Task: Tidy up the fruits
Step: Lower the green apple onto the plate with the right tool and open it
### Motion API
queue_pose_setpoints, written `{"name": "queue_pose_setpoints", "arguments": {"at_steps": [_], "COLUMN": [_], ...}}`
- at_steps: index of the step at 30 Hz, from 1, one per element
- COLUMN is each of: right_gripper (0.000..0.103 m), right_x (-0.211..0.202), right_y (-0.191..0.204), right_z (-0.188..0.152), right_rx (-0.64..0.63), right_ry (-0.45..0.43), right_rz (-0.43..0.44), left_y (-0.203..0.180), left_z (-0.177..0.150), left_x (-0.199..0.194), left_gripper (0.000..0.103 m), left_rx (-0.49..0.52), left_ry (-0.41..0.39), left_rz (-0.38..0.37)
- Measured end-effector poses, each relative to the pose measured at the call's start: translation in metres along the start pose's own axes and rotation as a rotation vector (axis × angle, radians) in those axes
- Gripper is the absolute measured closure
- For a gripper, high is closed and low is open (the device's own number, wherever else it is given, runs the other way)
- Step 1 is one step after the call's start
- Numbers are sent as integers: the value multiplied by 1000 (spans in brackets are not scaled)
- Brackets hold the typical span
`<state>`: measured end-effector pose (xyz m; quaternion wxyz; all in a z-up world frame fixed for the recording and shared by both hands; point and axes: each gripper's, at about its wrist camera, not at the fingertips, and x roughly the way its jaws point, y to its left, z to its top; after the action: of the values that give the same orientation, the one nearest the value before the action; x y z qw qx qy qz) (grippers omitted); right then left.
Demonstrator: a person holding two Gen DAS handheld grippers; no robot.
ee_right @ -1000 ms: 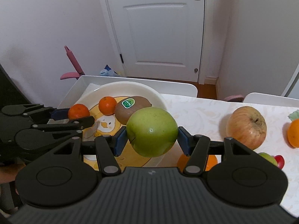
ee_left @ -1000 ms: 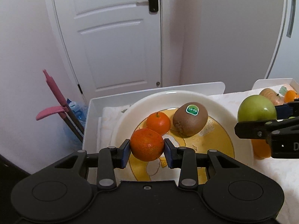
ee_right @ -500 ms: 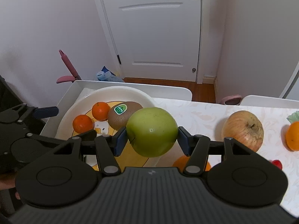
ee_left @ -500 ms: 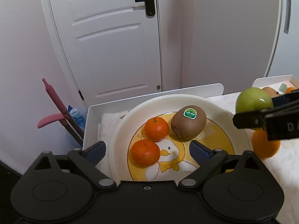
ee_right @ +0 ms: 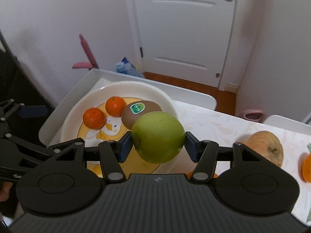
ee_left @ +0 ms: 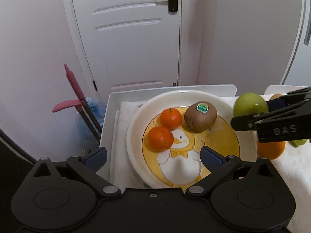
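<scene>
Green apple (ee_right: 158,136): clamped between both blue pads of the right gripper (ee_right: 158,145), held in the air over the near rim of the plate.
Right gripper: jaws at mid width, pads pressing each side of the apple.
Left gripper (ee_left: 153,156): jaws opening, spread wide, nothing between them; it hovers over the near part of the plate.
Plate (ee_left: 136,124): white rim, yellow centre with a duck print, on the left end of the table (ee_right: 213,124).
On the plate: 2 mandarins, near one (ee_left: 160,138) and far one (ee_left: 171,118), just beside each other; 1 kiwi (ee_left: 200,116) with a green sticker, to their right.
Off the plate: yellow-brown apple (ee_right: 267,147) to the right on the table; an orange (ee_left: 271,149) just beside the plate's right rim, partly hidden under the right gripper.
Background: white door (ee_left: 134,35), pink-handled tools (ee_left: 72,89) leaning by the wall.
</scene>
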<state>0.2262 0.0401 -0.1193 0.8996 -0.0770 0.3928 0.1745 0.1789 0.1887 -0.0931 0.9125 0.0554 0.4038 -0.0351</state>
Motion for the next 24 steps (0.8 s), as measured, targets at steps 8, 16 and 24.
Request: {"name": "queue_pose_setpoints", "arguments": {"at_steps": [8, 16, 24], "right_gripper": [30, 29, 0], "right_x": [17, 23, 2], "right_y": [12, 14, 13], "right_z": [-3, -7, -8], "right_rx": [-47, -40, -3], "right_ry": [9, 3, -60], "right_rz": [12, -3, -56], "left_y": [0, -1, 3], "left_z": [-10, -22, -22], "left_x": [-6, -8, -16], "left_gripper": [0, 0, 0], "left_rx": [-7, 15, -5], "left_ry": [19, 6, -27], "left_rz": [5, 14, 10]}}
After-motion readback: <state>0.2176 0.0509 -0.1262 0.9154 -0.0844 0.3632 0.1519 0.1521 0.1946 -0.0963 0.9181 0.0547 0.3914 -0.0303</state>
